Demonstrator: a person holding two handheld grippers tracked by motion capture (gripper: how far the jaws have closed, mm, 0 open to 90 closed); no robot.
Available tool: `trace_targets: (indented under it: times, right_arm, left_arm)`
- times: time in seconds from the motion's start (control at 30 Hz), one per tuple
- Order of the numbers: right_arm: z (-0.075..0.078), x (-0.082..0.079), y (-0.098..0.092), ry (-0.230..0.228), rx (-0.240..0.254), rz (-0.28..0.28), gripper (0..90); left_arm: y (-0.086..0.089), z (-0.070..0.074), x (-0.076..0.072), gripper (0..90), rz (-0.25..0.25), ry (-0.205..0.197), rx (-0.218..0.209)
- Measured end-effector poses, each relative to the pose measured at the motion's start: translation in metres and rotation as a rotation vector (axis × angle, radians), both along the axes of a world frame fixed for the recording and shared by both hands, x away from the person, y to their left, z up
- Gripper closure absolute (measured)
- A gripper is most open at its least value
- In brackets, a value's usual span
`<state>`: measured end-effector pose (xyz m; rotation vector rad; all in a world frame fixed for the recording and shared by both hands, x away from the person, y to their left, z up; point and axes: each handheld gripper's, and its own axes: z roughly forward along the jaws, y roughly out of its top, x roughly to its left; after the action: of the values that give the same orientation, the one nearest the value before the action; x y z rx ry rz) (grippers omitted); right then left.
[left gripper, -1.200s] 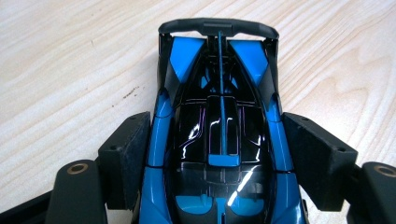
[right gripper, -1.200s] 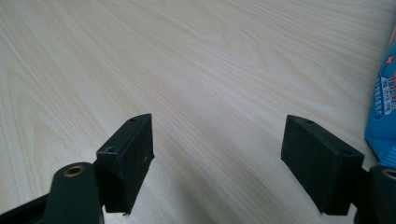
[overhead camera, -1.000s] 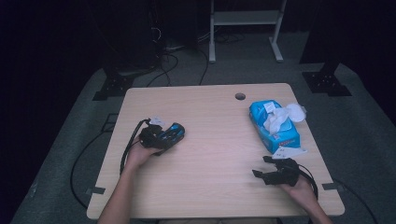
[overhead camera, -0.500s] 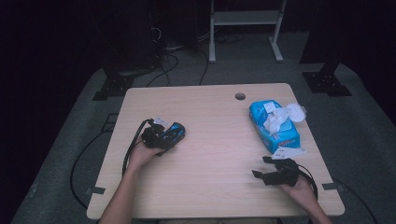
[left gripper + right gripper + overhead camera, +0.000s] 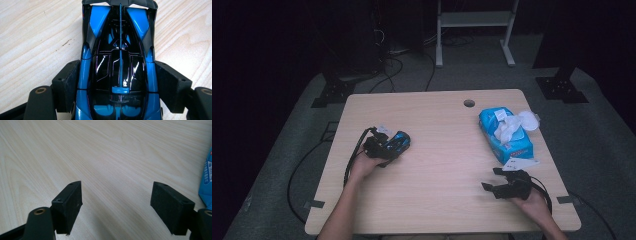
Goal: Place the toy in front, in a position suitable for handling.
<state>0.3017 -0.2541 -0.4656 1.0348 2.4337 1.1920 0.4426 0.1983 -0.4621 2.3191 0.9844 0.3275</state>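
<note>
A blue and black toy car [image 5: 120,62] lies on the wooden table [image 5: 437,175] at the left [image 5: 399,142]. My left gripper [image 5: 117,82] straddles it from behind, one pad against each flank, and its jaws have just been closing slightly on the car. In the high view the left gripper [image 5: 392,146] rests low on the table in the person's left hand. My right gripper [image 5: 491,179] sits near the front right, held in the right hand. Its jaws [image 5: 117,202] stand wide open over bare wood with nothing between them.
A blue tissue pack [image 5: 504,135] with white tissue sticking out lies at the table's right side, and its edge shows beside the right gripper [image 5: 206,187]. A cable hole [image 5: 469,103] is near the far edge. Cables hang off the table's left side.
</note>
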Motion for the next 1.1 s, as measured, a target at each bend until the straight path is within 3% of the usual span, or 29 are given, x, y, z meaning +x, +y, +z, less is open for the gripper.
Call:
trace_targets:
  times: [0.3, 0.67, 0.8, 0.87, 0.9, 0.93, 1.1]
  right_arm:
    - [0.0009, -0.0007, -0.0005, -0.003, 0.003, -0.001, 24.3]
    - [0.0004, -0.0003, 0.0000, -0.002, 0.001, -0.001, 24.3]
    - [0.0004, -0.0003, 0.0002, -0.002, 0.000, -0.001, 24.3]
    - [0.0003, -0.0003, 0.0003, -0.001, -0.001, 0.000, 24.3]
    - [0.0002, -0.0003, 0.0004, 0.000, -0.001, 0.000, 24.3]
    - [0.0001, -0.0002, 0.0005, 0.000, -0.002, 0.001, 24.3]
    - [-0.0002, 0.0002, 0.0012, 0.004, -0.001, -0.001, 24.3]
  left_arm:
    - [0.0002, 0.0035, -0.0015, 26.7, -0.004, -0.014, -0.005]
    - [0.0055, 0.0078, -0.0020, 26.8, 0.002, -0.027, -0.092]
    - [0.0061, 0.0084, -0.0020, 26.8, -0.001, -0.024, -0.096]
    - [0.0047, 0.0072, -0.0023, 26.8, -0.005, -0.016, -0.072]
    - [0.0022, 0.0062, -0.0027, 26.8, -0.012, -0.018, -0.022]
    - [0.0004, 0.0050, -0.0026, 26.8, -0.015, -0.011, -0.004]
    - [-0.0010, 0.0031, -0.0017, 26.6, -0.010, 0.012, 0.012]
